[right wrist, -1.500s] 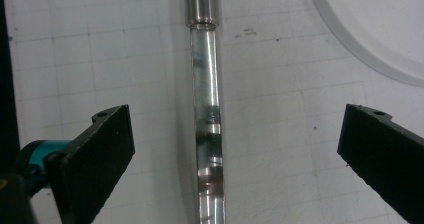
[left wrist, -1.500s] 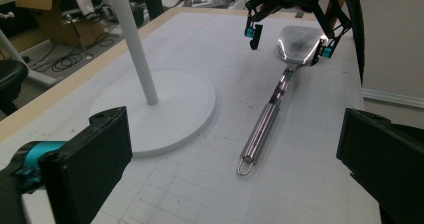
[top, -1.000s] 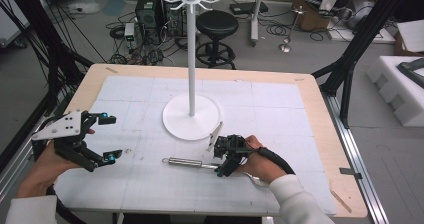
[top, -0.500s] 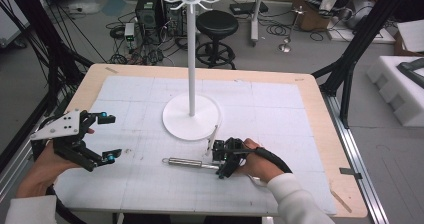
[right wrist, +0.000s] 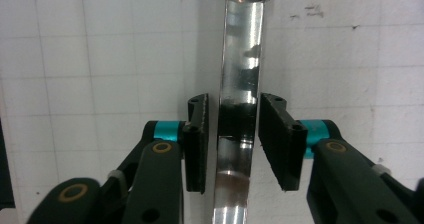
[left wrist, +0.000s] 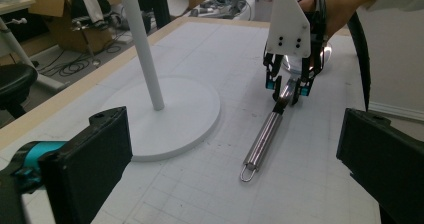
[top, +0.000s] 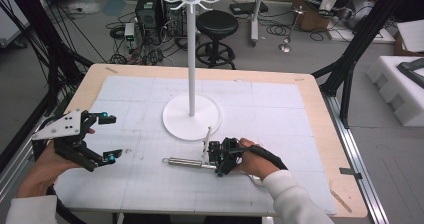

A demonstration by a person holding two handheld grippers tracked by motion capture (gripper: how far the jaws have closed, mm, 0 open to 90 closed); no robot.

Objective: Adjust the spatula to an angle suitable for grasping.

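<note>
A steel kitchen utensil lies on the white mat in front of the hook stand, its round handle with a hanging loop pointing left. My right gripper points down over its flat shaft. The jaws have just been closing, with the shaft between them. The right pad is at the shaft's edge and a narrow gap shows at the left pad. My left gripper hangs open over the mat's left side, with nothing in it. It faces the utensil and the right gripper.
The stand's round white base sits just behind the utensil, and its pole rises to a ring of hooks. The gridded mat covers most of the wooden table. A stool and cables lie beyond the far edge.
The right gripper's jaws have narrowed around the utensil's shaft, and the hand has edged slightly left. The left hand has stayed where it was.
</note>
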